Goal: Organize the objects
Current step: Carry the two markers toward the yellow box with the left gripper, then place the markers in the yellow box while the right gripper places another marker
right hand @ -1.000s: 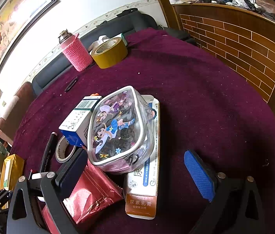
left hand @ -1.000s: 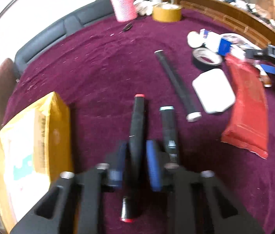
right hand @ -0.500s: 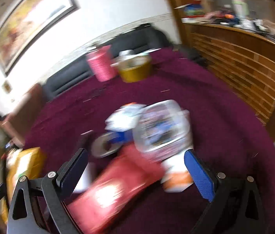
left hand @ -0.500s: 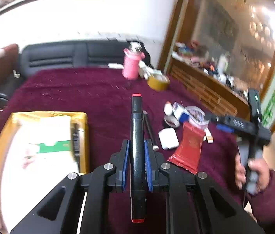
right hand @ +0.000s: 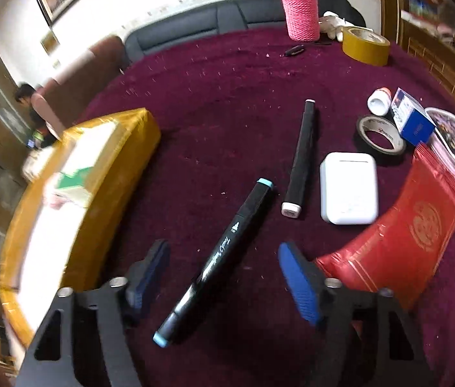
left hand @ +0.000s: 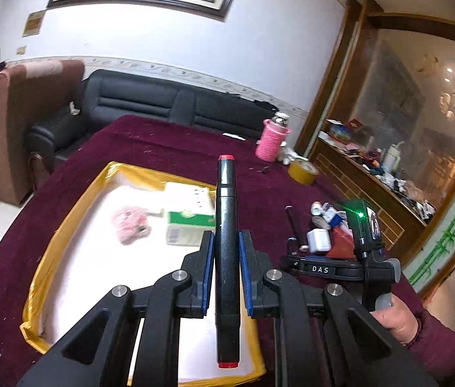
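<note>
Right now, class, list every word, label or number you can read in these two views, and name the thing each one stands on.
"DAS": white letters on the right hand-held gripper, left wrist view.
Cursive script on the blue-capped marker: starts like "Touch", the rest is too blurred.
Gold round emblem on the red packet: no words readable.
Print on the blue and white box, the black tape roll and the green and white box: too small.

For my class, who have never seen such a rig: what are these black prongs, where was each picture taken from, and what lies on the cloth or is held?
No robot: a person holds a two-fingered tool in each hand, each with a camera looking along its fingers. The left tool is clamped on a red-capped marker above the yellow box. The right tool has just been closing, its pads not yet touching the blue-capped marker on the purple cloth. Nearby lie a white case, a red packet and a tape roll.
</note>
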`<state>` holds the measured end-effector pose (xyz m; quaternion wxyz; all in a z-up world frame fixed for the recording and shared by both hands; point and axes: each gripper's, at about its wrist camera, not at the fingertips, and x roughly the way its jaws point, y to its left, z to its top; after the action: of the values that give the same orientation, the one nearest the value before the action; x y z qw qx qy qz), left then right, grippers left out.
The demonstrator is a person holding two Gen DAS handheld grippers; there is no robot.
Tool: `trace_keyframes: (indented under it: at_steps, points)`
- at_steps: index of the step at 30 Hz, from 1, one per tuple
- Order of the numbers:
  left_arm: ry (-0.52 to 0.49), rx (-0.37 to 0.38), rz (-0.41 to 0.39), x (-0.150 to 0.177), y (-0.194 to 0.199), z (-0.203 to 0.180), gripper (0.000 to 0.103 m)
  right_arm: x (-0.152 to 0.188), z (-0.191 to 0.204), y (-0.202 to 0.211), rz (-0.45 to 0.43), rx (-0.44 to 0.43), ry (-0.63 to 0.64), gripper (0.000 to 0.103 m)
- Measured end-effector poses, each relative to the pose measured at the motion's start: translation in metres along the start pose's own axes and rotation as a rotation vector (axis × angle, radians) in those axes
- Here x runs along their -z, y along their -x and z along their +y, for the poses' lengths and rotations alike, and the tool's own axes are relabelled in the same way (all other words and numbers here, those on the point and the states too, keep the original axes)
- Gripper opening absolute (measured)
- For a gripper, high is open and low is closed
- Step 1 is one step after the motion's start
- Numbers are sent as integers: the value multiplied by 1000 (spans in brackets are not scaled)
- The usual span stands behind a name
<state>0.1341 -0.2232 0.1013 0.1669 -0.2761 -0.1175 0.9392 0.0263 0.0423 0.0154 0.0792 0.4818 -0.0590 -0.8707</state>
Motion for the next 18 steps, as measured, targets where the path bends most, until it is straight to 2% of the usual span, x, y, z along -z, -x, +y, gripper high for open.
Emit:
trace_keyframes:
  at_steps: [2,5,9,18]
  points:
    - [0,-42,4,3,-3,7,15,2,11,-3,-21,65,49,57]
    - [0,-90,12,6,-3,17,15,10,23,-5,-46,142,112,41]
    - [39,-95,25,12,1,33,15,13,14,0,-44,101,89,17]
    - [128,-100,60,16,0,58,15,17,-11,16,-59,-104,-36,16]
